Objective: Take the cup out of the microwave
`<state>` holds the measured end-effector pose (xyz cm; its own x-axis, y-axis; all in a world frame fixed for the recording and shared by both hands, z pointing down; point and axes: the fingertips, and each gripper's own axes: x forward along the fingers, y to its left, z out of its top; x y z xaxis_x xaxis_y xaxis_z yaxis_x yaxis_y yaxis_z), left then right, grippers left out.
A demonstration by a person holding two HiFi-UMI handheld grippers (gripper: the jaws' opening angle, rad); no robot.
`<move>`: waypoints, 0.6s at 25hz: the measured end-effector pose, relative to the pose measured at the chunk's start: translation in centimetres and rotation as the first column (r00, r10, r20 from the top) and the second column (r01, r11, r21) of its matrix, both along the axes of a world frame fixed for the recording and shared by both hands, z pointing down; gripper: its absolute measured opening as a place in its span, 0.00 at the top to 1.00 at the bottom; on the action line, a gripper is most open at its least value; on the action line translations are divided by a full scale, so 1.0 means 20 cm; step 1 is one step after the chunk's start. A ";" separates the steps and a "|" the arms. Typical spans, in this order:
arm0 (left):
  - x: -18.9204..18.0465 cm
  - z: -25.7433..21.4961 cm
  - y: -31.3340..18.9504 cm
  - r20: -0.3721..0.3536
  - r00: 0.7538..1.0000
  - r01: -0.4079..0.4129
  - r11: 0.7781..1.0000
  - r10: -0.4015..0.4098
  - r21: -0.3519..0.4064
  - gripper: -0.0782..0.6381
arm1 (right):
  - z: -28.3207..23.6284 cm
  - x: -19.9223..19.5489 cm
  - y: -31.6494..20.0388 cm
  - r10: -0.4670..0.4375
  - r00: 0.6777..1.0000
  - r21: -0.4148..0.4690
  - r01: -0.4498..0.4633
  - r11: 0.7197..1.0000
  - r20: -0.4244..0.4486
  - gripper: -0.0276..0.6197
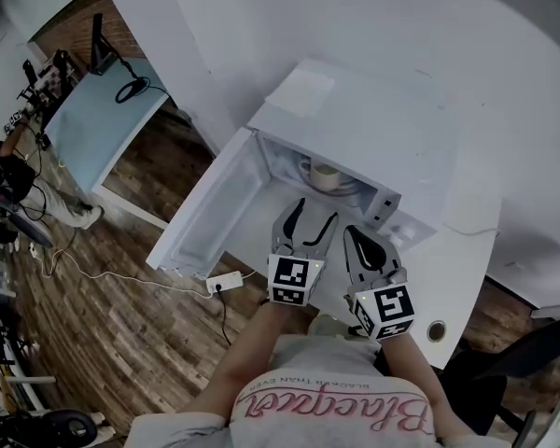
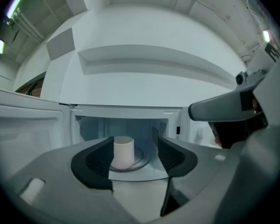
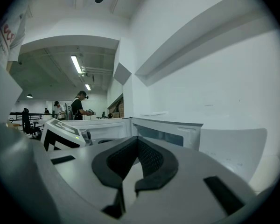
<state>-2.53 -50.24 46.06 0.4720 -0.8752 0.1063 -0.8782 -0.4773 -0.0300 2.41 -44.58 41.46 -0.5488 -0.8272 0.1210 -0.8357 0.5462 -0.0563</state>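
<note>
White walls (image 1: 261, 26), wood floor (image 1: 121, 297), blue table (image 1: 93, 119) at L.

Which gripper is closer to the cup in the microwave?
Left. The left gripper points at the cup from the microwave opening; the right gripper is farther back, off to its right.

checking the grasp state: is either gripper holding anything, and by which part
Nothing is held. The left gripper is open, aimed at the cup, which stands untouched inside the microwave. The right gripper is shut and empty.

A plain cream cylindrical cup (image 2: 123, 151) stands upright inside the white box-shaped microwave (image 1: 373, 129), whose door (image 1: 215, 213) hangs open at 8 o'clock.
</note>
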 end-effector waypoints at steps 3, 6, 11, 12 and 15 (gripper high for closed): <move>0.01 0.05 -0.09 0.010 1.000 0.016 1.000 -0.016 -0.010 0.46 | 0.04 0.01 -0.05 -0.013 1.000 -0.014 0.013 1.000 -0.019 0.94; 0.04 0.08 -0.17 0.017 1.000 0.014 1.000 -0.014 0.006 0.46 | 0.07 0.02 -0.11 -0.013 1.000 -0.030 0.013 0.999 -0.009 0.94; 0.07 0.18 -0.29 0.023 1.000 0.021 1.000 -0.021 -0.004 0.41 | 0.13 0.05 -0.17 0.001 1.000 -0.064 -0.001 0.998 0.008 0.94; 0.07 0.20 -0.31 0.025 0.999 0.029 1.000 -0.029 -0.007 0.39 | 0.14 0.05 -0.18 0.003 1.000 -0.069 -0.003 0.998 0.005 0.94; 0.07 0.26 -0.39 0.029 0.999 0.043 0.999 -0.043 -0.030 0.32 | 0.16 0.03 -0.19 -0.002 1.000 -0.079 0.001 0.997 -0.008 0.94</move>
<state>-1.19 -57.98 51.16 0.4304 -0.8907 0.1461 -0.8970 -0.4402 -0.0409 2.95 -48.34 44.75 -0.5488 -0.8140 0.1902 -0.8355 0.5416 -0.0926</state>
